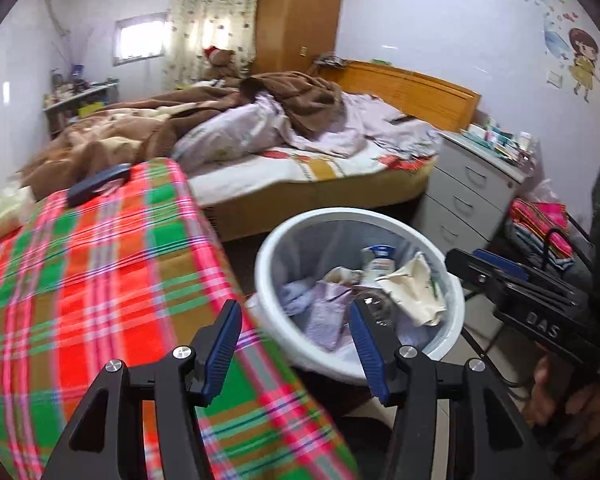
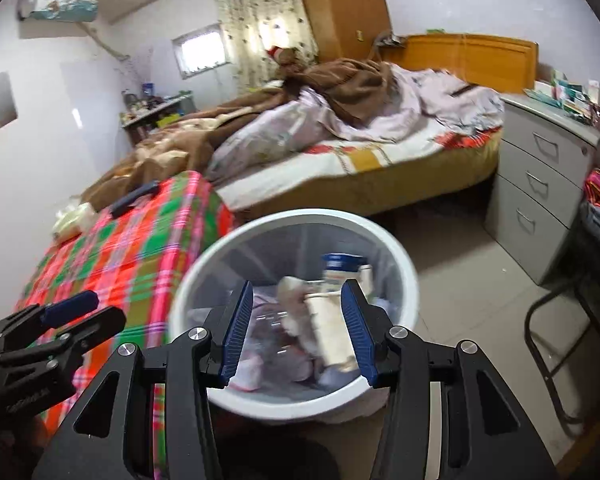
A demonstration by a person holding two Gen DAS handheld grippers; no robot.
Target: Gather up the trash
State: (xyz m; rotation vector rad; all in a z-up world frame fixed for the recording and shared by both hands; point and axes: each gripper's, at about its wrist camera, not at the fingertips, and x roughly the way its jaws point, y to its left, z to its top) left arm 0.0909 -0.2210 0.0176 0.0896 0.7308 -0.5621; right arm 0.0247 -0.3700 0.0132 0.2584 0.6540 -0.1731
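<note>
Right now both my claws, the left gripper (image 1: 296, 320) and right gripper (image 2: 298, 308), hang apart and empty over the white bin (image 2: 204, 264); the trash (image 2: 332, 328) inside (crumpled, light) pinches anywhere.

home bedroom, unmade bed (image 1: 300, 136), wooden wardrobe (image 1: 300, 12), curtained window (image 2: 198, 54)

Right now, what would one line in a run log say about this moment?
task: collect trash | left gripper: open, empty | right gripper: open, empty, over bin | bin: bottle, paper, cloth inside
</note>
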